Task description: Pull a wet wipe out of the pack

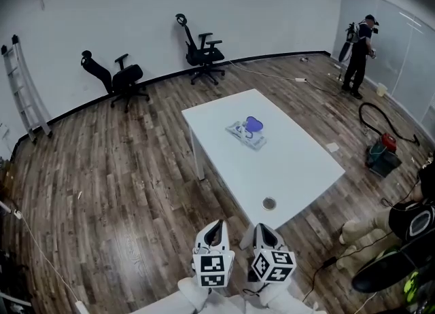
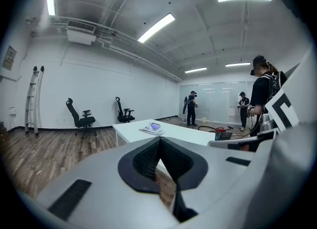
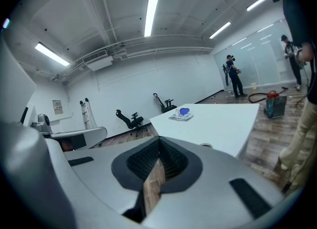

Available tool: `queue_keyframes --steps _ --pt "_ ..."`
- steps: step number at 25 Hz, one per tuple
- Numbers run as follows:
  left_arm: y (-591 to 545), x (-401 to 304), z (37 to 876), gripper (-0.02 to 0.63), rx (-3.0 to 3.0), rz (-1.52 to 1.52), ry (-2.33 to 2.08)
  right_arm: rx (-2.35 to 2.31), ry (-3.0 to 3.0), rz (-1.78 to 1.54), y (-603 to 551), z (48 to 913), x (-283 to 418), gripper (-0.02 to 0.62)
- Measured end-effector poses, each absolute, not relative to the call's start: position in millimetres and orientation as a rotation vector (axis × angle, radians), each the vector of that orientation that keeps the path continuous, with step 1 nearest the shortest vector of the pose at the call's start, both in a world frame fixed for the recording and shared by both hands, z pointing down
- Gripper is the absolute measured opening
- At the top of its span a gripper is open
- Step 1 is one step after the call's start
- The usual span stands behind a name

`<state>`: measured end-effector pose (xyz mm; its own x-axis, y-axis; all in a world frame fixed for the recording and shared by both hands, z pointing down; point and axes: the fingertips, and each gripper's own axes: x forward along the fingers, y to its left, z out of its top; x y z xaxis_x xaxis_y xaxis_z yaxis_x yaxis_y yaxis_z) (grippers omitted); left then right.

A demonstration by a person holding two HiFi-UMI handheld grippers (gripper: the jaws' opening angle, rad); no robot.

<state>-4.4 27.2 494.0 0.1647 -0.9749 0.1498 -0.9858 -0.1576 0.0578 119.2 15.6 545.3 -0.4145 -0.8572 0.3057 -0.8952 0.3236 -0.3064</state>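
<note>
The wet wipe pack [image 1: 247,132], flat and pale with a blue lid, lies near the middle of the white table [image 1: 299,166]. It shows small and far off in the left gripper view [image 2: 152,128] and in the right gripper view [image 3: 181,114]. My left gripper [image 1: 215,225] and right gripper [image 1: 264,228] hang side by side at the bottom of the head view, short of the table's near corner. Both are shut with nothing between the jaws. In the gripper views the left gripper [image 2: 159,141] and right gripper [image 3: 159,141] have their tips closed together.
A round cable hole [image 1: 269,203] sits near the table's near corner. Two black office chairs [image 1: 122,78] [image 1: 202,51] and a ladder [image 1: 24,88] stand by the far wall. A person [image 1: 358,51] stands far right; a red vacuum [image 1: 383,151] and another person's legs [image 1: 370,228] are at the right.
</note>
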Motion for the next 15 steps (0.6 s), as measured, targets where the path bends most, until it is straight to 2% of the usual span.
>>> queue_keyframes --steps 15 --pt "-89 -39 483 0.0 2.338 0.163 -1.943 1.713 -2.437 0.675 -97 535 86 0.009"
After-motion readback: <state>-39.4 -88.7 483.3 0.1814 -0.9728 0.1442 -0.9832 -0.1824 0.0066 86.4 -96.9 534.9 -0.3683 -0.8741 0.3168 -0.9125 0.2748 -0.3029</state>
